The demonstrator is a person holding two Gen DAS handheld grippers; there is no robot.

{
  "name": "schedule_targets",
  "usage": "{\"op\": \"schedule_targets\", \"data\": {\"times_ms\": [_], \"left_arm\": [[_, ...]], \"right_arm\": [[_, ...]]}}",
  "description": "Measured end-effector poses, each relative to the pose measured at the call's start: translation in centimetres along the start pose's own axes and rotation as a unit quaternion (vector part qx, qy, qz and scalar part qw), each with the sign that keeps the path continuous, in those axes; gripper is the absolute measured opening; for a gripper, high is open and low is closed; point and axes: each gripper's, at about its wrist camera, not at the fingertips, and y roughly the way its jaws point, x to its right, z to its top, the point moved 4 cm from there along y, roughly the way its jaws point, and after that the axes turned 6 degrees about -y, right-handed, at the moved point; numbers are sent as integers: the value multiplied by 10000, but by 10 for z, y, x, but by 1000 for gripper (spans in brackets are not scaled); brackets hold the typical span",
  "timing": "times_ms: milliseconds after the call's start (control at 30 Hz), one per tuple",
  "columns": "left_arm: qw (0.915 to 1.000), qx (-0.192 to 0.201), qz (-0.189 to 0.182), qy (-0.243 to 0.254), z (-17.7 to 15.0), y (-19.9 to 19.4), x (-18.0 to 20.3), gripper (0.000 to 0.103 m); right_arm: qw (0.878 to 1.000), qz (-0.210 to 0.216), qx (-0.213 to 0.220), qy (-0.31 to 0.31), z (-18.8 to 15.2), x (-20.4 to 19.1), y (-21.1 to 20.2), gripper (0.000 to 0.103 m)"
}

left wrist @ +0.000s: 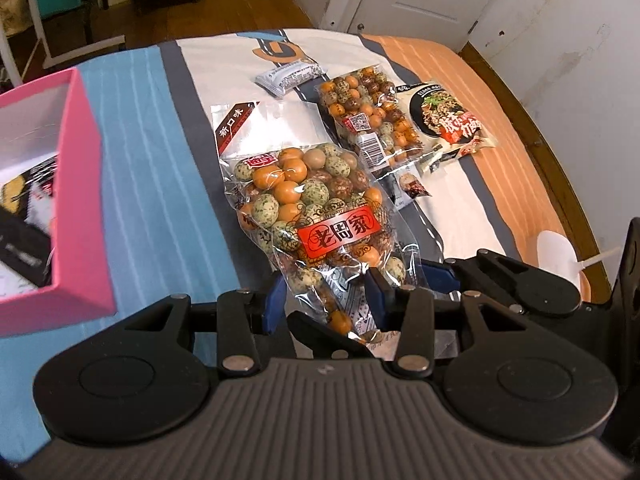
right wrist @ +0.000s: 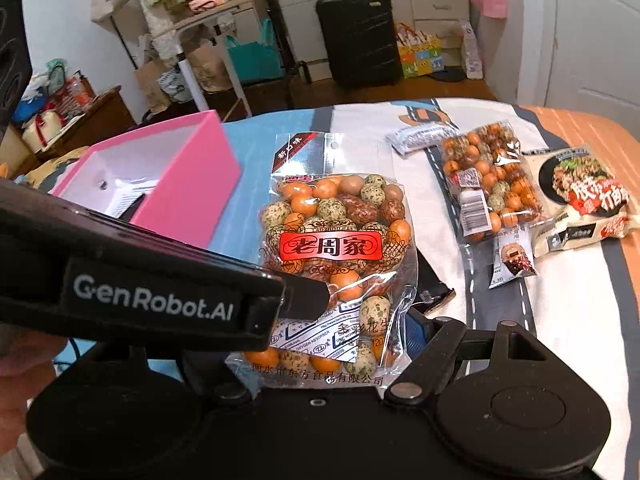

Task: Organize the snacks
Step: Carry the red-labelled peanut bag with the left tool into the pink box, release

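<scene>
The left gripper (left wrist: 326,300) is closing its blue-padded fingers (left wrist: 276,296) on the lower end of a clear bag of coated peanuts (left wrist: 316,216), the one with the red label, and the bag is lying lengthwise ahead of it on the striped bedspread (left wrist: 160,160). In the right wrist view the same bag (right wrist: 340,248) is sitting between the fingers of the right gripper (right wrist: 336,344), with one blue pad (right wrist: 416,332) showing at the bag's right edge; the body of the left gripper is covering the other side, so whether the right one is gripping the bag or merely standing around it cannot be told. A pink box (left wrist: 80,184) is standing open to the left of the bag, with dark packets partly showing inside. Farther along the bed, a second bag of peanuts (left wrist: 372,116) is lying beside a noodle packet (left wrist: 448,120), the two edges touching or overlapping. A small white wrapped snack (left wrist: 290,74) is resting beyond them, and a small sachet (left wrist: 412,186) is lying just below the second bag.
</scene>
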Motion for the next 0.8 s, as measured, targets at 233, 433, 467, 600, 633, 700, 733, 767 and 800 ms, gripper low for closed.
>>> {"op": "schedule_targets", "data": {"times_ms": [233, 433, 467, 600, 633, 700, 733, 767, 800], "left_arm": [[9986, 525, 42, 34, -15, -54, -3, 41], [9958, 880, 195, -167, -15, -92, -30, 41], [9952, 916, 224, -258, -13, -99, -38, 41], [9914, 1147, 430, -454, -8, -126, -67, 42], [9900, 1217, 499, -504, -6, -133, -76, 42], [9872, 1299, 627, -683, -3, -143, -98, 42], [9860, 1311, 708, -751, -1, -146, -110, 41], [9853, 1302, 753, -812, 1, -148, -121, 41], [9847, 1254, 799, -913, 3, -148, -134, 41]], "right_arm": [[9979, -72, 297, -576, 14, -36, -33, 81], [9925, -23, 400, -1158, 37, -77, -35, 81], [9911, 13, 425, -1262, 42, -85, -34, 81], [9844, 270, 540, -1655, 65, -121, -27, 81], [9828, 368, 557, -1721, 71, -130, -24, 81], [9802, 527, 578, -1817, 81, -146, -14, 81], [9791, 609, 572, -1853, 85, -155, -7, 81], [9784, 710, 541, -1863, 89, -163, 1, 81], [9778, 800, 504, -1867, 91, -168, 8, 81]]}}
